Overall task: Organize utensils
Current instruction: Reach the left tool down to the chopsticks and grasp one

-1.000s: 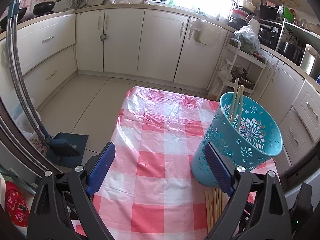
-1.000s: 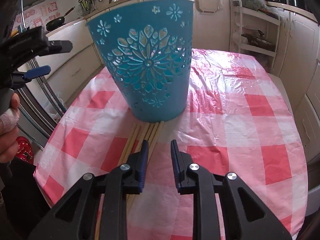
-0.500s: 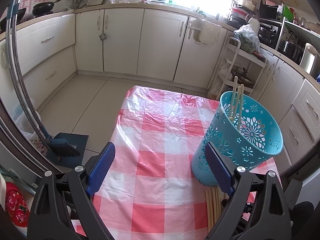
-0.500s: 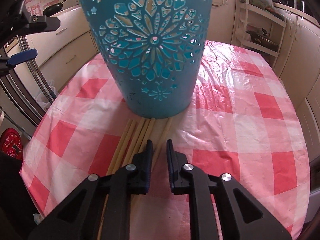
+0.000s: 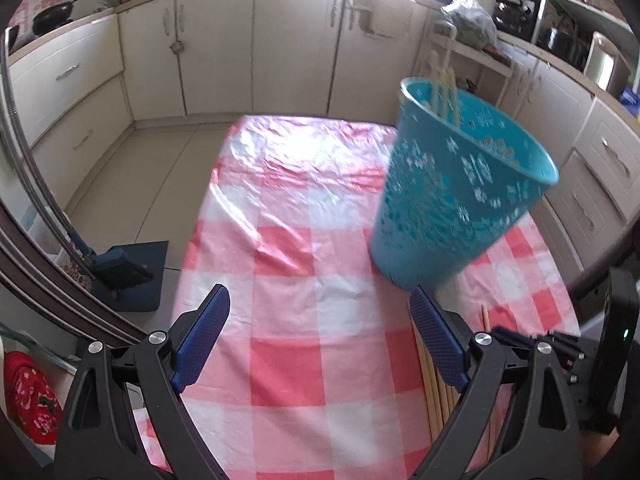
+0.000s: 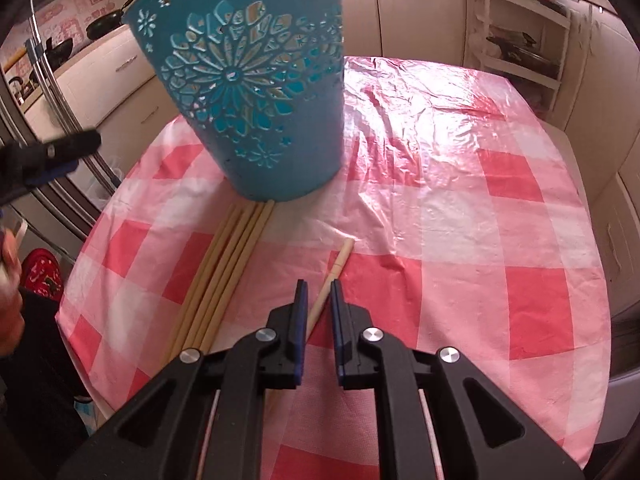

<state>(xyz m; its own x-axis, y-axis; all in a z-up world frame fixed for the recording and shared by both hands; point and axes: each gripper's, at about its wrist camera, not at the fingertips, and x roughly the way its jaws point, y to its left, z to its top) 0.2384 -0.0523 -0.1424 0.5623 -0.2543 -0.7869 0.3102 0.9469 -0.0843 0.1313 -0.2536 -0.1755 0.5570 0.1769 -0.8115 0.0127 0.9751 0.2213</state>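
A teal cut-out basket (image 6: 260, 96) stands on the red-and-white checked tablecloth (image 6: 460, 240), with a few chopsticks (image 5: 442, 80) standing inside it. Several loose chopsticks (image 6: 224, 268) lie side by side in front of the basket. My right gripper (image 6: 318, 288) is shut on one separate chopstick (image 6: 338, 260), which points toward the basket. My left gripper (image 5: 320, 320) is open and empty, left of the basket (image 5: 452, 196), above the cloth. The loose chopsticks also show in the left wrist view (image 5: 434, 392), behind the right finger.
Cream kitchen cabinets (image 5: 240, 48) run along the far walls. A white shelf rack (image 6: 516, 40) stands beyond the table's far end. A dark dustpan and brush (image 5: 124, 272) lie on the floor left of the table. The table edge curves close on my near side.
My right gripper has closed on one chopstick and drawn it back from the bundle. The basket looks tilted and blurred now. My left gripper stayed open.
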